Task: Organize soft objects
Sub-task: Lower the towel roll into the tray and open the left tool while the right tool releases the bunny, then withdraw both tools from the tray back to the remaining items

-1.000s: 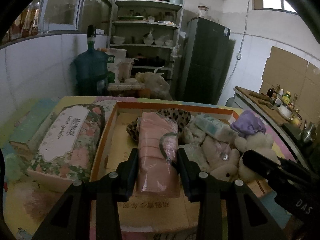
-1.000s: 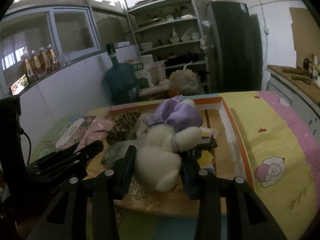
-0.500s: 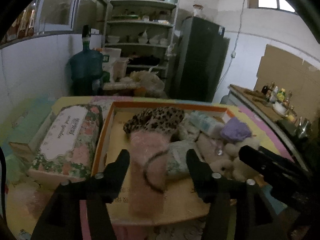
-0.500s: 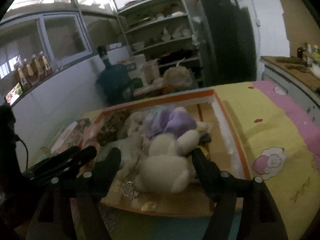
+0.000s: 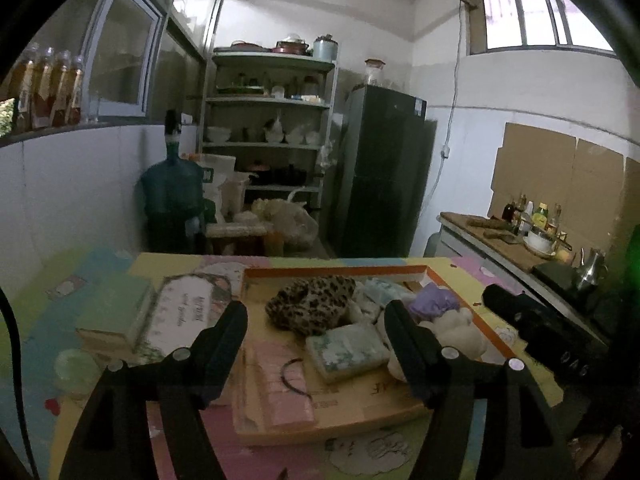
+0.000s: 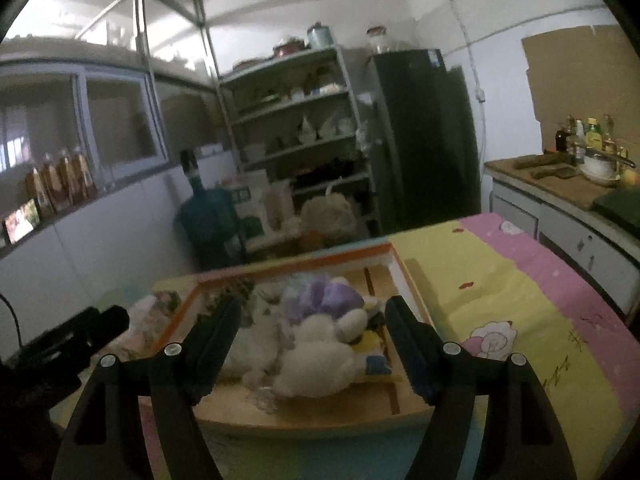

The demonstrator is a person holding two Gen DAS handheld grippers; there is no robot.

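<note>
On the counter: a bright patchwork cloth (image 6: 520,292) in yellow and pink covers it, and everything in play sits on that.
Tray: the orange-rimmed tray (image 5: 436,276) takes the middle of the counter and holds the whole soft pile.
Floral box: a flower-printed box (image 5: 180,316) lies just beside the tray's left rim, outside it.
Leopard cloth: the spotted bundle (image 5: 312,308) is bunched at the far middle of the tray.
White plush: the plush toy (image 6: 320,364) lies on its side at the near right of the tray, a purple piece (image 6: 324,296) just behind it.
Pink roll: the pink folded cloth (image 5: 280,384) lies flat on the tray's near left, a dark loop across it.
Green pack: a pale patterned pack (image 5: 348,350) rests just right of the pink roll.
Left hand-held gripper (image 5: 316,322): jaws opening wide, nothing pinched; the pink roll lies below and between the fingers, untouched.
Right hand-held gripper (image 6: 312,318): spread wide and empty, the white plush lying free in the tray beneath it.
Step in hand: looks like a double release, both pieces set down in the tray.
Next move: I'd say find any soft piece left outside the tray, none clearly visible here, or neaten the crowded right side, closing gently so the fabric does not drag its neighbours.
</note>
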